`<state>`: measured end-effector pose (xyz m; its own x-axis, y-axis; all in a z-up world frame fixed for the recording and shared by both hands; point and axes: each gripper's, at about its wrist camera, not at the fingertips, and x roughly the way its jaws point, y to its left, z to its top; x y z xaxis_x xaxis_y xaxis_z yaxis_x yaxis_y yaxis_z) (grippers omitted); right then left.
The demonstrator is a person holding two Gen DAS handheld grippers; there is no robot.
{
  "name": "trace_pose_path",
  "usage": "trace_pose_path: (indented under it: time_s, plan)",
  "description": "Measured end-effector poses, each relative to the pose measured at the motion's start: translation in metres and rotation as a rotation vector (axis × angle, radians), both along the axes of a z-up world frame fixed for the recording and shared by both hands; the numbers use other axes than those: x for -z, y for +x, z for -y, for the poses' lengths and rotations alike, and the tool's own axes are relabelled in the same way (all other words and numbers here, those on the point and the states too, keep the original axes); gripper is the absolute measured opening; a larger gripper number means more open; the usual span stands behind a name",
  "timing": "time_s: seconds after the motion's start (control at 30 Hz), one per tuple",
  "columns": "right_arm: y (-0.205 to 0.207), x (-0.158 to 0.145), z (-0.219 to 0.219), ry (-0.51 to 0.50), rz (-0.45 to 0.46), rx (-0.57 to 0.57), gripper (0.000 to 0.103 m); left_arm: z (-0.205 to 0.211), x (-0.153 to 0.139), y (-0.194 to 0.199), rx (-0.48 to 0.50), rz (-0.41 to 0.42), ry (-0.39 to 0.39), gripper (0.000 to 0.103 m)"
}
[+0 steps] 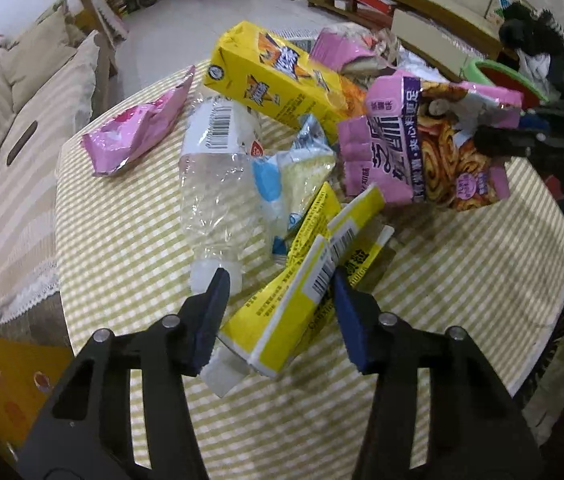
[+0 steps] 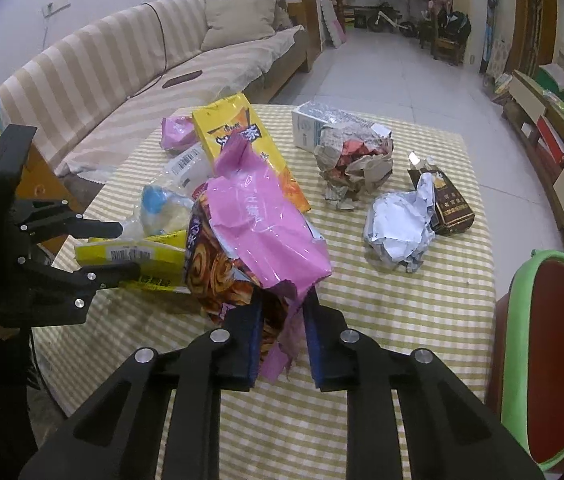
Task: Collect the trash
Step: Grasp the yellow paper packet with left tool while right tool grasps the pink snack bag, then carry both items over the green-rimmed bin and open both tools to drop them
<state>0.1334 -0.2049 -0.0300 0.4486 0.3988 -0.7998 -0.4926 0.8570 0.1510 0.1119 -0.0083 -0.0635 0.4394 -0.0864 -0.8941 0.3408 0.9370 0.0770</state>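
Note:
My left gripper is shut on a flattened yellow carton, held above the checked table; it also shows in the right wrist view. My right gripper is shut on a pink snack bag, lifted over the table; it also shows in the left wrist view. On the table lie a crushed clear bottle, a tall yellow tea carton, a pink wrapper and a blue-white wrapper.
Crumpled newspaper, a white carton, crumpled white paper and a brown cigarette pack lie on the table's right half. A green-rimmed red bin stands at the right edge. A striped sofa runs along the left.

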Motion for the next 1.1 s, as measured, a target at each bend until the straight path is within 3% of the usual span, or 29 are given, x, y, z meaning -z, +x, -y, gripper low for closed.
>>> trace_pose_path:
  time_s: [0.4,0.73,1.1]
  plan:
    - [-0.023,-0.029,0.010,0.024,0.069,0.016,0.017,-0.024,-0.042,-0.011,-0.140,0.050,-0.176,0.049]
    - [-0.031,-0.054,0.021,0.050,0.127,0.062,0.017,-0.022,-0.073,-0.015,-0.207,0.127,-0.198,0.049]
    - [-0.034,-0.067,0.064,0.083,0.145,0.178,0.017,0.020,-0.091,0.001,-0.159,0.160,-0.207,0.049]
